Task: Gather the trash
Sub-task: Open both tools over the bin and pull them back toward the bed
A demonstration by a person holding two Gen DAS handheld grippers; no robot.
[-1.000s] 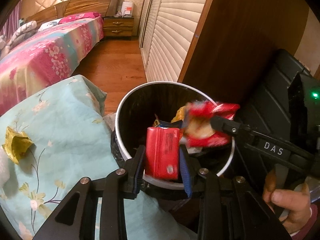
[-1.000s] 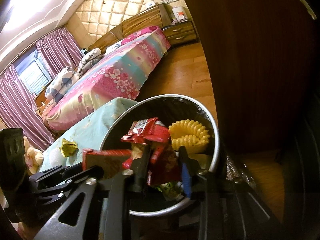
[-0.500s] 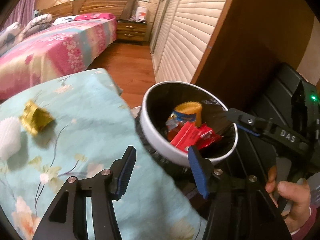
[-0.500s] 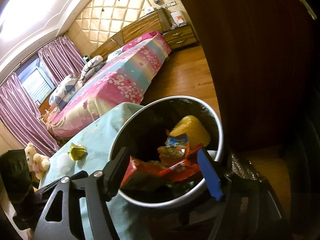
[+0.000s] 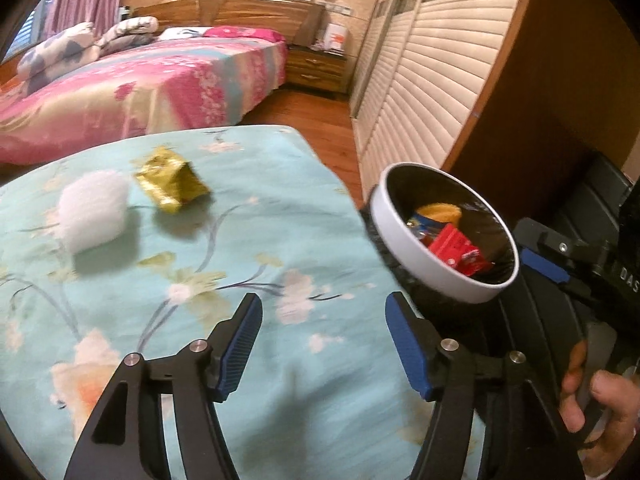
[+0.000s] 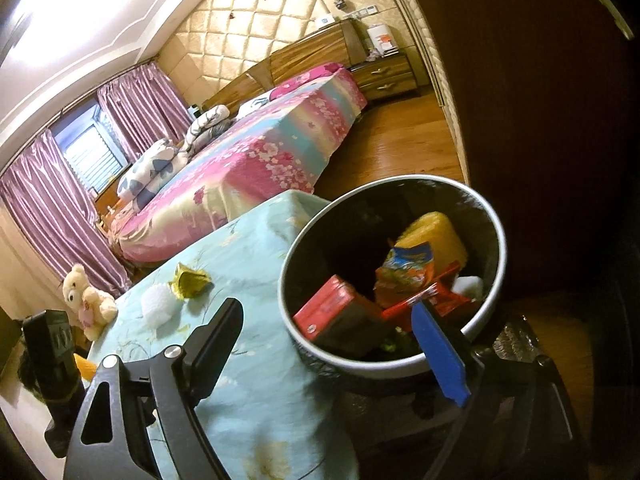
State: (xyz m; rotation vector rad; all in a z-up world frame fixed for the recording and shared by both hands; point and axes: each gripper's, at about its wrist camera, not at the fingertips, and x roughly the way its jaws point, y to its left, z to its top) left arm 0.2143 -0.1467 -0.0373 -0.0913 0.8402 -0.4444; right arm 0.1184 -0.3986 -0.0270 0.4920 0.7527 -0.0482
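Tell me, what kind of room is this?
A home bedroom, most likely: a made bed with a floral cover, a wooden nightstand beside it, and pink curtains at the window.

Pink floral bed point(image 5: 152, 80), teddy bear point(image 6: 86, 300)

Floral cloth table cover point(image 5: 248, 248), matt, soft. Gold wrapper point(image 5: 172, 184) crinkled, shiny foil. White wad point(image 5: 94, 210) fuzzy, fibrous. Trash bin point(image 6: 496, 224) smooth glossy rim, black plastic liner. Red box point(image 6: 336, 312) glossy card. Left gripper point(image 5: 322, 340) matt black plastic, ribbed blue pads point(image 5: 240, 344).
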